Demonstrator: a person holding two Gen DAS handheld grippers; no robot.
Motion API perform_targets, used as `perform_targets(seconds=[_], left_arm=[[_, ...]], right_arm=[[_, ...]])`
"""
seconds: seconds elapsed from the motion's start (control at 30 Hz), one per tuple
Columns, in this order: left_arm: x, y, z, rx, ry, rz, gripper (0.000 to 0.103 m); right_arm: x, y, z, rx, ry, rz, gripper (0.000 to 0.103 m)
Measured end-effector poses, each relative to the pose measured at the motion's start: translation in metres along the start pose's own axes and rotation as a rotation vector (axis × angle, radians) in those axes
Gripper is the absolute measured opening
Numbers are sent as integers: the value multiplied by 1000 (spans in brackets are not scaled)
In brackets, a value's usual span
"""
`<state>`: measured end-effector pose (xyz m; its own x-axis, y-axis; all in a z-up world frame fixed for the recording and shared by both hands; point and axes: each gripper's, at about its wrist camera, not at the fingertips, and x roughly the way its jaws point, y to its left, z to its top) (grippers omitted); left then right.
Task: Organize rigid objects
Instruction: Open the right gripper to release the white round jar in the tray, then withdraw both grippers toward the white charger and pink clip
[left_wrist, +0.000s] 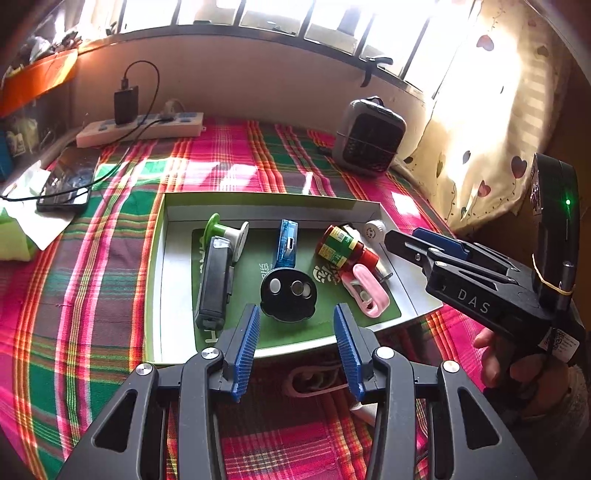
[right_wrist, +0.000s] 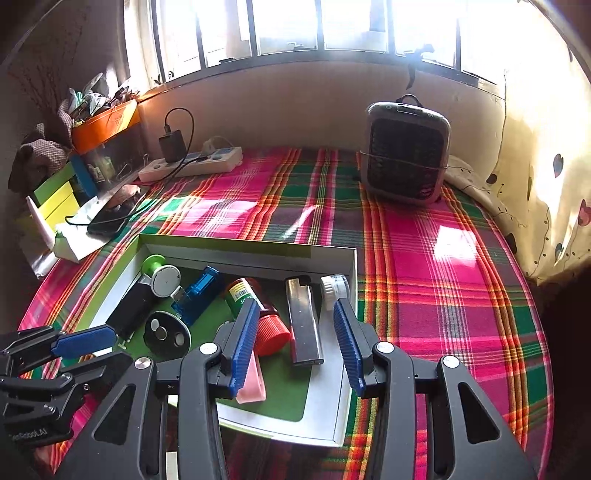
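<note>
— Since both my tools hang empty, how far along would you say I am?

— Nearly done, by my judgement. Your left tool is spread wide above the near edge of the box; your right tool gapes over its right end, holding nothing.

— And inside the box?

— A green spool, black case, blue stick, round black disc, red-capped bottle, pink clip, silver lighter and white cap, all loose near the table's middle.

— What's left?

— Perhaps straightening them; nothing small lies outside on the cloth that I can see.
</note>
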<state>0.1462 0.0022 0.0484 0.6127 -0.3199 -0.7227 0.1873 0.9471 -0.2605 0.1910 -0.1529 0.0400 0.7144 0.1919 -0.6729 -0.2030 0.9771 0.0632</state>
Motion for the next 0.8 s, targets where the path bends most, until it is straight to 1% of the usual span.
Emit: perform_targets(seconds=[0.07,0.2,0.47,0.7,0.8], left_arm=[[-5,-1,-2,8,-13,9,41],[-14,1,-7,3,-19,2,41],[-34,17,-20,-39,-47,0,41],[-44,32,-31,-64,-46,-2,42],[-47,37,-36,-69,-45,-5,42]], right_arm=[[-5,2,-3,1,-5,0,44],[-16,6,-11,-8,-9,6,44],[-40,16,-33,-21,-9,36,44],[-44,34,-61,-49,49,98,44],[-41,43,-70,-67,81,132,46]])
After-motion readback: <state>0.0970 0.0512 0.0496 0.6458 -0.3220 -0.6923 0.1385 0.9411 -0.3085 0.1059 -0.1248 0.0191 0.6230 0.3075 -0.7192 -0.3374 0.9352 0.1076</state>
